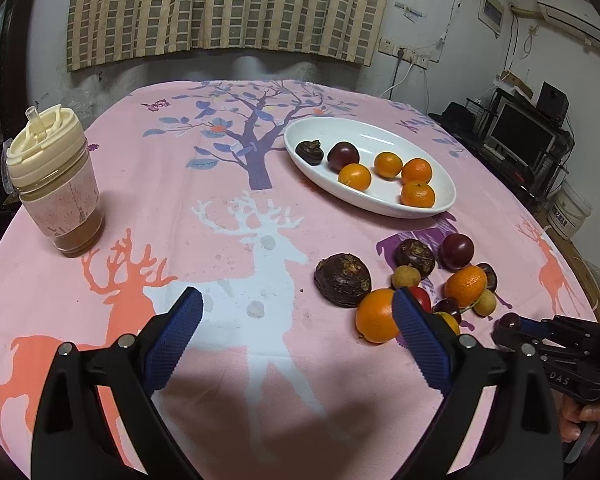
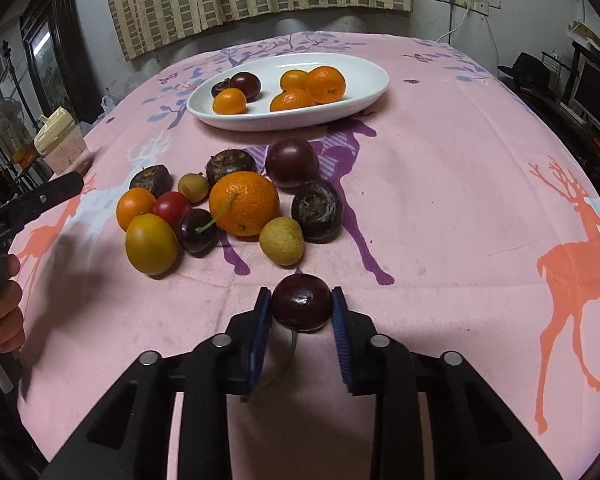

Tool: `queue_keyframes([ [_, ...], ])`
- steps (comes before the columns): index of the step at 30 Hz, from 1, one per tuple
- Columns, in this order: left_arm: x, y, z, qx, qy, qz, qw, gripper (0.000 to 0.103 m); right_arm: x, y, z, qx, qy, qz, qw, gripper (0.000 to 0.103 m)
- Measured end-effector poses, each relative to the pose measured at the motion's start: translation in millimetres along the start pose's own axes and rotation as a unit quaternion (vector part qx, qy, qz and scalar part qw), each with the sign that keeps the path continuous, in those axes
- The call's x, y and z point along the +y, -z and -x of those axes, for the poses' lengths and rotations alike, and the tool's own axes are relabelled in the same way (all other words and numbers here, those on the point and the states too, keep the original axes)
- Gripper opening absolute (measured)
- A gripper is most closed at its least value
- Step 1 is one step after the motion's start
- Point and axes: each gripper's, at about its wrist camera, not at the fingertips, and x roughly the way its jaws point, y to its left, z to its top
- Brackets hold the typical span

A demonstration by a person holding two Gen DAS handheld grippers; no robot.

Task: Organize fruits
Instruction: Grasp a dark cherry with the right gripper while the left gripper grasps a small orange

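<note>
Nearside of the white dish (image 2: 288, 120), past the loose fruit pile, right gripper (image 2: 302, 308) pinches a dark cherry (image 2: 301, 307), stem trailing back. Dish lies straight ahead. Left gripper (image 1: 296, 320) wide open, empty, farther off.

Checked curtain (image 1: 228, 8) hangs on a white wall (image 1: 428, 12) beside an air conditioner (image 1: 572, 12).

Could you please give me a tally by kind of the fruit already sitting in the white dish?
In the white dish:
Oranges: 4
Dark purple round fruit: 1
Dark brown water chestnut: 1
Total: 6
The dark cherry gripped by the right hand-held gripper is not counted.
</note>
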Motion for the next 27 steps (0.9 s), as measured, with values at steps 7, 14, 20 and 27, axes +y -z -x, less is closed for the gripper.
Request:
queue_keyframes([
  [7, -28, 11, -1, 0.030, 0.088, -0.054, 0.9943, 0.082, -26, 3, 6, -0.019, -0.062, -0.062, 0.996, 0.030],
  [14, -82, 32, -12, 0.057, 0.117, -0.129, 0.9831, 0.054, -28, 2, 3, -0.015, -0.080, -0.076, 0.994, 0.030],
  [20, -92, 30, -33, 0.088, 0.107, -0.126, 0.9823, 0.039, -32, 3, 3, -0.018, -0.097, -0.086, 0.991, 0.030],
  [27, -93, 28, -48, 0.114, 0.105, -0.113, 0.9815, 0.039, -32, 3, 5, -0.022, -0.110, -0.085, 0.990, 0.030],
])
